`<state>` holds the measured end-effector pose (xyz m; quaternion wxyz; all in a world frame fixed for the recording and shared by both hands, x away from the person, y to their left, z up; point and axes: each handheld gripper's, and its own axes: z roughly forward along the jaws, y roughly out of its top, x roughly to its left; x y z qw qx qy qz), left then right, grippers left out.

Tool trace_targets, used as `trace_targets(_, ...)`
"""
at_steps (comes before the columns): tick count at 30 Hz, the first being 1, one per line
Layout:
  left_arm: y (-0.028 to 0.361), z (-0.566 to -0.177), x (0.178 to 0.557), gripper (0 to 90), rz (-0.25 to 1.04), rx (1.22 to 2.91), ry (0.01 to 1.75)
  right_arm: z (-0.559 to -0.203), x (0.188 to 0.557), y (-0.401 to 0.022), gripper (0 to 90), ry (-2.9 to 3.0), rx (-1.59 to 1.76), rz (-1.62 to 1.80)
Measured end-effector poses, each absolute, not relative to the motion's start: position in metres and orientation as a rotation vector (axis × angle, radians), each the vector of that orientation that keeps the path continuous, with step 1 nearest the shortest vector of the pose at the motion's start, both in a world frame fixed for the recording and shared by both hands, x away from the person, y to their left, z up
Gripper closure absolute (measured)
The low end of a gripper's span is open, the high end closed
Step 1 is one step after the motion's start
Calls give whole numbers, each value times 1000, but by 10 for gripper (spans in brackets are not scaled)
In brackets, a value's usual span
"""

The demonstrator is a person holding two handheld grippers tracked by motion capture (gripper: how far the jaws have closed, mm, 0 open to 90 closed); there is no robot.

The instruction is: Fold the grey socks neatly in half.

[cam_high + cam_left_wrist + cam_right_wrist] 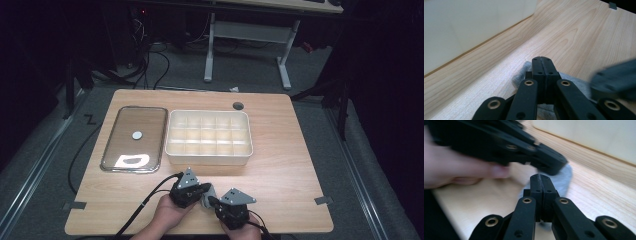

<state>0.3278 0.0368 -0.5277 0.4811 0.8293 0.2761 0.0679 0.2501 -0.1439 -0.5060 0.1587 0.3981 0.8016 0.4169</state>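
Grippers both pressed together: left gripper [204,192] & right gripper [216,201] each pinching the grey sock [209,195], near table [280,165] edge. Compartment box [209,159] beyond looks empty; stowing apparently not begun.

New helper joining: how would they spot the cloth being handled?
Start at the white divided box mid-table and come toward the near edge. There, between the left claw and right claw, lies a small grey cloth, the one soft, crumpled thing.
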Motion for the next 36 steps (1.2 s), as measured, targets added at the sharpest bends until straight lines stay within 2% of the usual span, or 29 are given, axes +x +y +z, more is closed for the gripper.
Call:
trace_targets(6,37,-529,328,900,170,2016,658,-526,247,-142,900,2359,1175,1112)
trace_targets(11,39,-530,330,900,194,2016,649,-526,250,-143,900,2351,1193,1121)
trace_targets(15,38,-530,334,900,270,2038,612,-526,258,-142,900,2354,1193,1116)
trace_targets(19,37,-530,342,900,271,2036,613,-526,267,-141,900,2350,1200,1110)
trace_targets(24,34,-530,340,862,318,2040,596,-525,271,-140,896,2357,1198,1101)
trace_targets(30,35,-531,341,861,306,2033,607,-510,267,-147,798,2309,1212,1160)
trace_targets(36,35,-531,341,851,298,2032,607,-504,280,-155,619,2286,1317,1139)
